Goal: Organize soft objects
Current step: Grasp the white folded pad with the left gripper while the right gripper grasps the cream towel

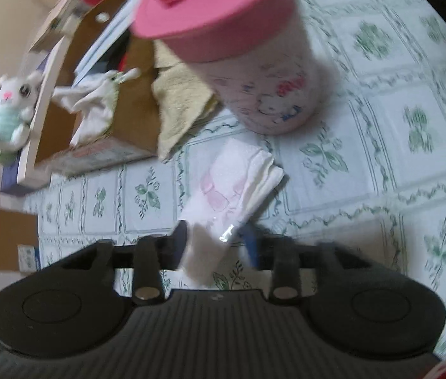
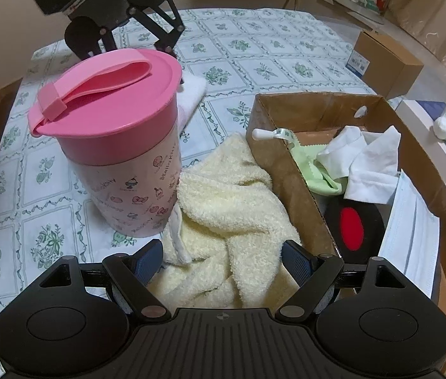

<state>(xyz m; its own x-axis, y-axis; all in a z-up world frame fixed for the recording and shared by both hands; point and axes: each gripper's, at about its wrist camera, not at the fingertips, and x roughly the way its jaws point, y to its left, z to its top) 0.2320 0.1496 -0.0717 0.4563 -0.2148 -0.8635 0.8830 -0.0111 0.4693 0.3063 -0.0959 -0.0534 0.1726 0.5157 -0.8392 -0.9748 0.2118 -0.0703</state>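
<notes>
A folded white and pink cloth [image 1: 238,186] lies on the flowered table cover, its near end between the fingers of my left gripper [image 1: 216,244]. The jaws stand partly apart and the picture is blurred. In the right wrist view the same cloth [image 2: 191,91] lies flat behind the pink-lidded tub [image 2: 112,110]. My right gripper [image 2: 224,260] hangs open over a crumpled yellow towel [image 2: 223,208], one finger on each side of it. The towel [image 1: 182,104] leans against the cardboard box [image 2: 286,170], which holds white cloths [image 2: 368,161], a green cloth [image 2: 321,173] and face masks [image 2: 412,237].
The tall tub [image 1: 223,15] stands between the two grippers, close to the towel. A plush bunny [image 1: 6,107] sits on a white ledge beside the box [image 1: 134,117]. A small cardboard carton [image 2: 387,63] stands off the table's far side. A black and red item [image 2: 352,227] lies in the box.
</notes>
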